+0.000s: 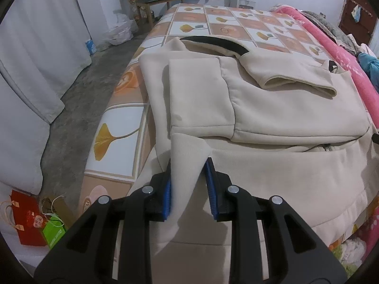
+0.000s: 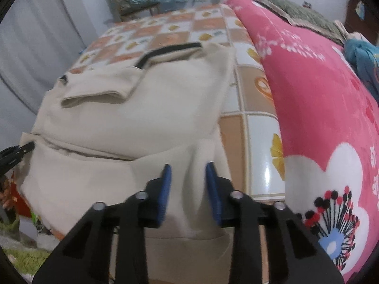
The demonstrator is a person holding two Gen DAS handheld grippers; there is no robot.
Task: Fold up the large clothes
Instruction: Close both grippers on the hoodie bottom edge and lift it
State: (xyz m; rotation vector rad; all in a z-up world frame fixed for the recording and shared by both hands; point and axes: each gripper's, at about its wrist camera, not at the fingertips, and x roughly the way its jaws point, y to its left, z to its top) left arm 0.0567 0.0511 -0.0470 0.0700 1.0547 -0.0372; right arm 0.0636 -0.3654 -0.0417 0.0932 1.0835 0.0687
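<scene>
A large cream hooded sweatshirt [image 1: 272, 108] lies on the bed with its sleeves folded over its body and a black-lined hood at the far end. My left gripper [image 1: 189, 163] is shut on a raised fold of the hem at the sweatshirt's near left corner. In the right wrist view the same sweatshirt [image 2: 146, 108] fills the left half. My right gripper [image 2: 188, 166] is shut on a raised fold of cloth at the near right corner. The tip of the left gripper shows at that view's left edge [image 2: 16, 152].
The bed carries a checkered orange and white sheet [image 1: 213, 21]. A pink flowered blanket [image 2: 319, 118] is piled along the right side. Left of the bed are a concrete floor, white curtains [image 1: 35, 59], gift bags [image 1: 28, 217] and a wooden chair [image 1: 156, 0].
</scene>
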